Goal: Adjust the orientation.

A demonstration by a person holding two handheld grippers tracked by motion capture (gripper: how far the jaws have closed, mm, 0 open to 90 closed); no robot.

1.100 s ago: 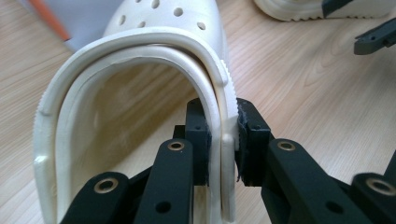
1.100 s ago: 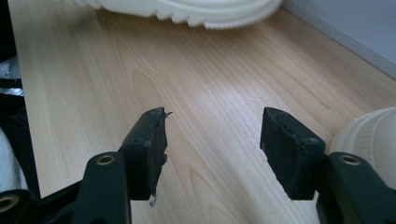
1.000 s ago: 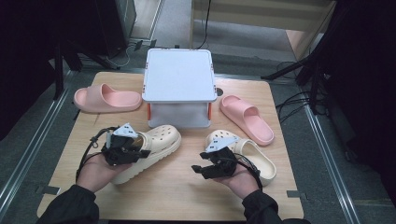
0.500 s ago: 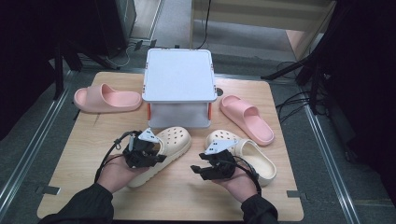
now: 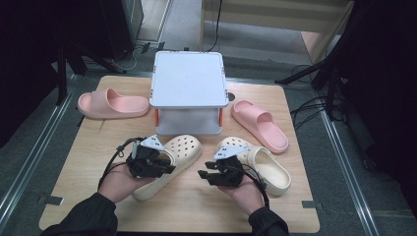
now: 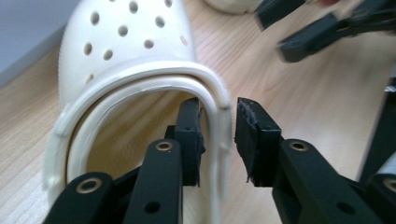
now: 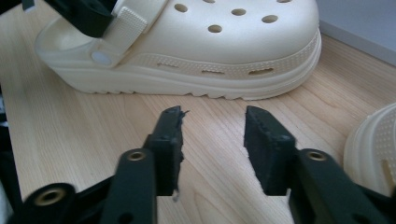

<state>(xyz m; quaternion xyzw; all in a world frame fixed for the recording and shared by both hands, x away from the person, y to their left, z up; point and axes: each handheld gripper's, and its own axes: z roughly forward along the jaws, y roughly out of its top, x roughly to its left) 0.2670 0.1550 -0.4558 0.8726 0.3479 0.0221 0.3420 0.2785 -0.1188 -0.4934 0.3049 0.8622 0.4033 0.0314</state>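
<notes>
Straddling the cream clog's (image 6: 135,60) rim, left gripper (image 6: 218,137) seemingly unclamped; right gripper (image 7: 212,149) open; no legible writing

This looks like a lab or test room set up for recording, not a home. A square table of pale wood (image 5: 295,206) stands on grey carpet floor (image 5: 187,29), with metal rails (image 5: 29,162) running along the floor on both sides of the table. Beyond the table's far corners stand dark stand legs (image 5: 324,73) with black cables (image 5: 307,105) trailing beside them. Behind the table is a light wooden cabinet (image 5: 275,14).
</notes>
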